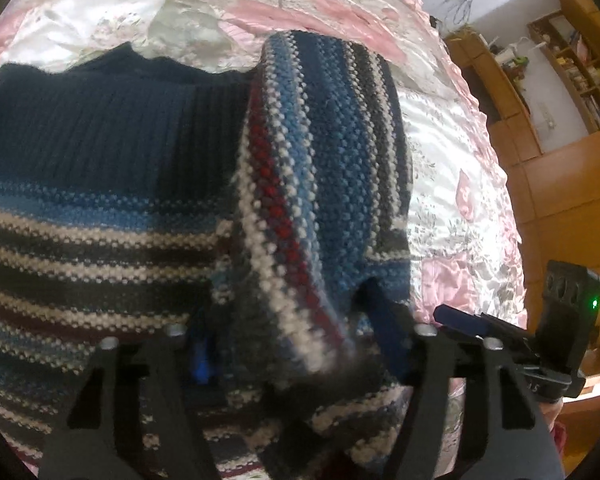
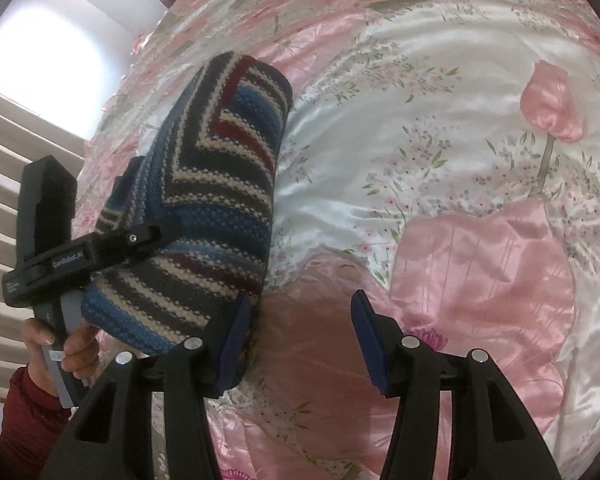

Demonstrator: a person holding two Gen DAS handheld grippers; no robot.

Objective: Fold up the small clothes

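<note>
Midway through a fold: striped sweater (image 2: 204,200) on the bedspread (image 2: 440,128), left of centre, one flap lifted by the left gripper (image 1: 288,344), clamped on knit. Right gripper (image 2: 296,344) just beside, jaws apart, empty. Next, probably: lay flap across, release.

The left wrist camera looks forward between its own black fingers, pressed so close to the striped knit sweater (image 1: 300,184) that wool fills most of its view; the floral satin bedspread (image 1: 452,184) shows beyond, wooden shelves (image 1: 572,68) at far right. The right wrist camera sits higher and farther back, angled down on the same bedspread (image 2: 440,140), facing a bright window (image 2: 48,36) at upper left. Both views share the sweater (image 2: 220,200) and bedspread. Each also catches the other tool: the right gripper (image 1: 460,316) at the left view's edge, the left gripper (image 2: 100,248) in the right's.
</note>
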